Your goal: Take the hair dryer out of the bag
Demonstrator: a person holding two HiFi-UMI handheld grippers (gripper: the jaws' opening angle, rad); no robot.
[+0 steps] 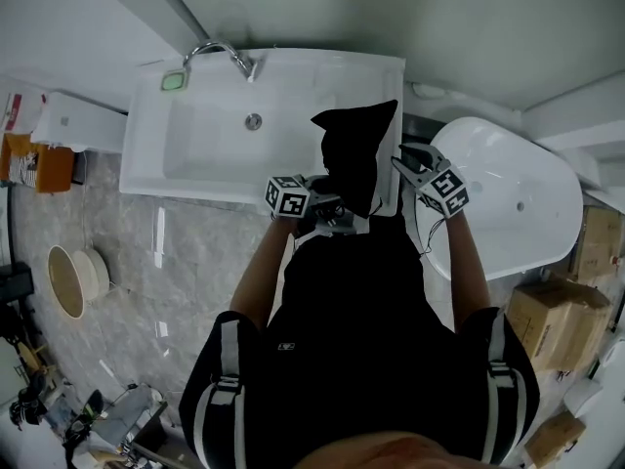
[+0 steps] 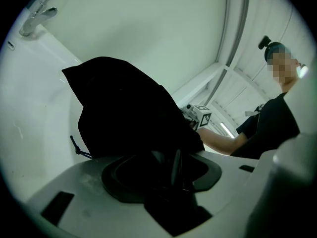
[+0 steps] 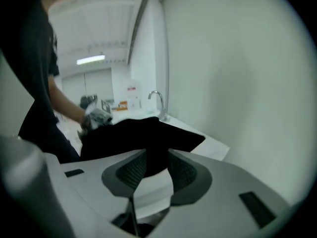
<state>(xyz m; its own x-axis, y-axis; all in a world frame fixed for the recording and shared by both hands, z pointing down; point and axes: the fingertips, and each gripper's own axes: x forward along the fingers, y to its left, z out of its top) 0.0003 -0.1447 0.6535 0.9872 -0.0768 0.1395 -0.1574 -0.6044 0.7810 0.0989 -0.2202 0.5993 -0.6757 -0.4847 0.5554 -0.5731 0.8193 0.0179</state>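
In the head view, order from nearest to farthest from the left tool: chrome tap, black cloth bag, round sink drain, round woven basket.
1. black cloth bag, alongside
2. round sink drain, basin
3. chrome tap, back rim
4. round woven basket, floor, left

Right gripper [image 3: 157,166] stands jaws apart; left gripper [image 2: 163,166] perhaps gripping.

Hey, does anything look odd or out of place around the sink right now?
Only the black bag: it is bunched up at the white sink's right end, one corner poking upward, its lower part caught in the left gripper, a cord dangling. Nothing looks spilled or broken.
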